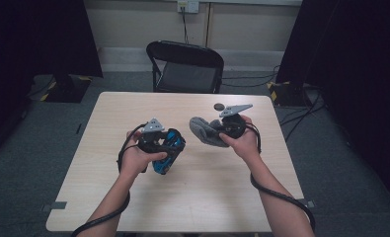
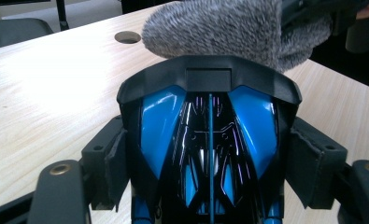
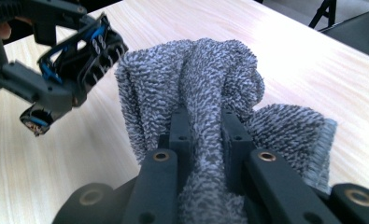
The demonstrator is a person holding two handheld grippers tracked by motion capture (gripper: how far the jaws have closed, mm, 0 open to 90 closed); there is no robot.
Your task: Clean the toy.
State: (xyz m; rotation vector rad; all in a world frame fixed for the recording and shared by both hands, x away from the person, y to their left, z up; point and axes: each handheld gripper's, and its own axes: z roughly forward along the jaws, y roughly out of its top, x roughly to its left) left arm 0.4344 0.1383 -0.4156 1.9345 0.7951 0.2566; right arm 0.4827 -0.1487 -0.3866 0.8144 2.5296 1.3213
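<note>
Above the wooden table [image 1: 197, 197], my right gripper [image 3: 205, 135] pinches a bunched grey cloth [image 3: 196, 79] tight between its jaws. My left gripper [image 2: 210, 154], just beside it, clamps a blue-and-black toy car [image 2: 210, 140] at its sides.

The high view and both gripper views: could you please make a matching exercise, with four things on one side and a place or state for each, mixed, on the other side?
Things:
1. grey cloth
2. blue and black toy car
3. folding chair
4. round hole

Places or states:
A. beyond the table's far edge
B. pinched in the right gripper
C. in the tabletop, near the far edge
D. clamped in the left gripper

Pairs: 1-B, 2-D, 3-A, 4-C
</note>
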